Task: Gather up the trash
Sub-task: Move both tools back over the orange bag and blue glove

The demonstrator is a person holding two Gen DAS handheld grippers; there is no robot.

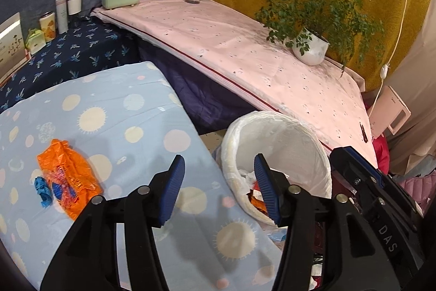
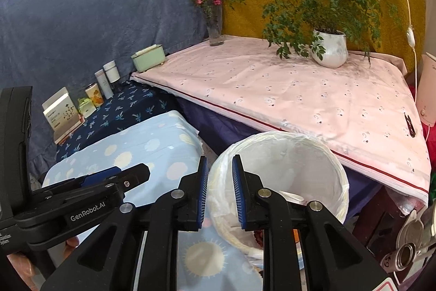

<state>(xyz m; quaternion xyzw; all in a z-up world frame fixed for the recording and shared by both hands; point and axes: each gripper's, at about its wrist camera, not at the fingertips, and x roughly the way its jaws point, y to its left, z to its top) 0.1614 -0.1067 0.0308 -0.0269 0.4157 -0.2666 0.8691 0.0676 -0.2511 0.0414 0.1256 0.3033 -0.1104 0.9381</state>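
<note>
Jaws of the left gripper stood apart and empty over the edge of a blue dotted sheet, nothing between the pads. Right gripper was released too, its jaws only narrowly parted and bare, hanging at the near rim of the bin.

Trash still lay on the sheet to the left: an orange wrapper with a small blue scrap touching its left side, well apart from the bin. Nothing stood between them but open cloth. The bin, lined with a white bag, sat just beside the sheet's edge and below a pink cloth; some wrappers lay in its bottom, mostly hidden behind the left gripper's right finger.

On the pink cloth stood a potted plant, a glass vase of pink flowers and a green box. A dark patterned cloth carried bottles, a tin and a carton, their print too small to read. A white cord hung at the right. Clutter at the far right was cut off.

The left gripper's body read "GenRobot.AI"; the right one's read "DAS".
</note>
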